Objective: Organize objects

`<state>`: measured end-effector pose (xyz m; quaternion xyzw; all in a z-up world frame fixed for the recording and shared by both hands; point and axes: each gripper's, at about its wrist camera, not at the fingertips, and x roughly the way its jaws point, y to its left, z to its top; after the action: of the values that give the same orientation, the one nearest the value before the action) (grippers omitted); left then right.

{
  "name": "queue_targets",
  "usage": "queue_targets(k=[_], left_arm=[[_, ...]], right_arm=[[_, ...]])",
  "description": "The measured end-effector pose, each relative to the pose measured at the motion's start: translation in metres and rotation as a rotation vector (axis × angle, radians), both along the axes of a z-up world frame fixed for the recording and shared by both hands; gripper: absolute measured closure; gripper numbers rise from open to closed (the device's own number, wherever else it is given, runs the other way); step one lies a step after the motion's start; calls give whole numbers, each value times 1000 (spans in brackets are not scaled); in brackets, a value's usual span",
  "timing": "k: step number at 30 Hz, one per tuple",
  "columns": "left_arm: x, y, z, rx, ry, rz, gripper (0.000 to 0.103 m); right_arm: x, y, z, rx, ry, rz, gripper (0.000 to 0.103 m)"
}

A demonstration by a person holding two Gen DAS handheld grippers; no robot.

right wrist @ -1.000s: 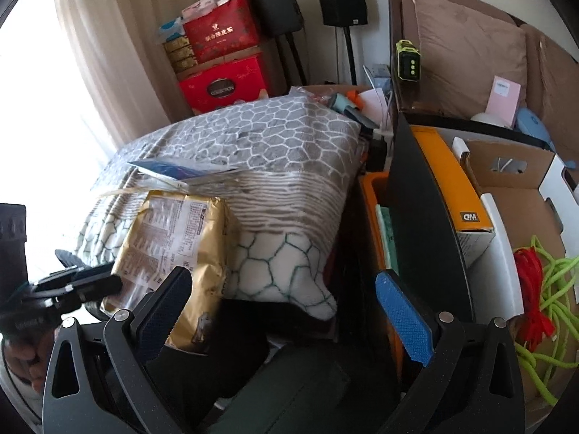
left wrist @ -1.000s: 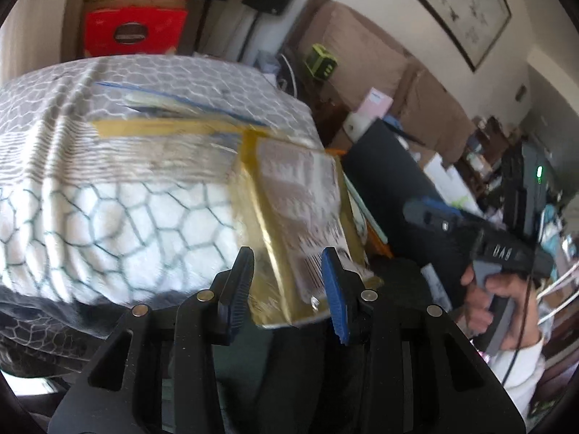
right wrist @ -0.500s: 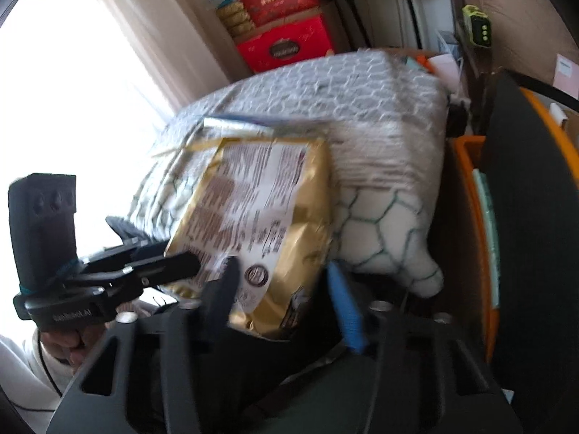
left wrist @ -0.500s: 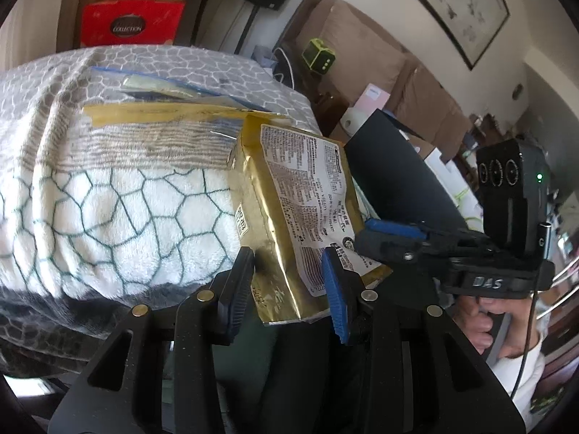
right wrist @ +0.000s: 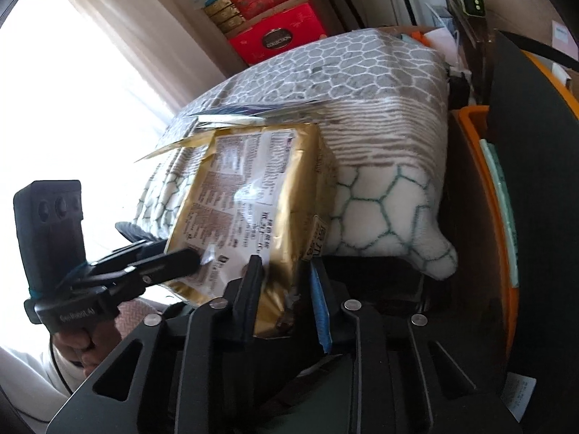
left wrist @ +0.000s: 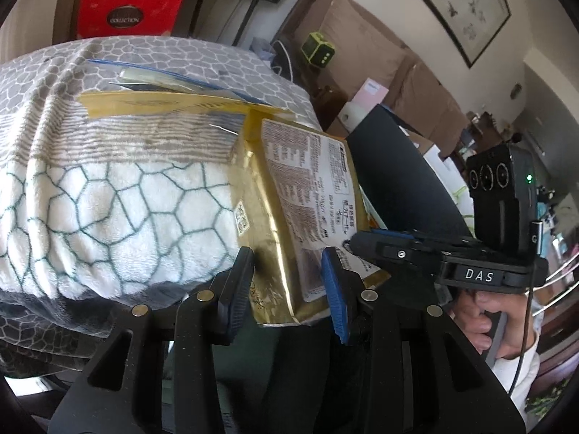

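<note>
Left tongs [left wrist: 287, 289] held narrow on the bottom edge of the gold pouch [left wrist: 300, 199], pads on both faces. Right tongs [right wrist: 286, 289] had just been closing onto the same bottom edge, pouch between the pads and pinched at the corner toward the orange bin. So both tongs had the gold pouch, held up against the front edge of the patterned blanket [left wrist: 108, 199], label side out.

Risks, as I judged them: two grips on one soft pouch, so if the hands pulled apart or twisted, the foil could tear or one grip could slip. Both bites were only on the bottom edge, so the pouch could fold over and drop off the blanket's front edge. Its open top flap lay on the blanket beside a blue-edged plastic bag [left wrist: 173, 79]; dragging the pouch could pull that bag along.

Containers: orange bin [right wrist: 485, 166] beside the blanket's right edge held flat paper items upright; what else was in it, I couldn't tell.
</note>
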<state>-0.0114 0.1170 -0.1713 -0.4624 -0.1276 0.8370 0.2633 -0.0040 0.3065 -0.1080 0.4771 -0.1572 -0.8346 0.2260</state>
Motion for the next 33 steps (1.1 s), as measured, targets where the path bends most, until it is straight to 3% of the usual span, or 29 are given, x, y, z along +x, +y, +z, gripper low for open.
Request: queue_targets(k=[4,16,21,25,33], left_arm=[[3,3,5,-5,8,-7,65],[4,-4,27,93,36,-26,60],[8,6,37,64,83,-49,58],[13,6,44,91,108,-56,53],[14,9,45,77,148,-43,48]], right_arm=[[0,1,3,-10,-1,-7,76],[7,20,26,-159,69,-20,76],[14,17,44,-144,116,-22,71],[20,13,60,-136,158,-26,69],[20,7,63,-107,168,-37,65]])
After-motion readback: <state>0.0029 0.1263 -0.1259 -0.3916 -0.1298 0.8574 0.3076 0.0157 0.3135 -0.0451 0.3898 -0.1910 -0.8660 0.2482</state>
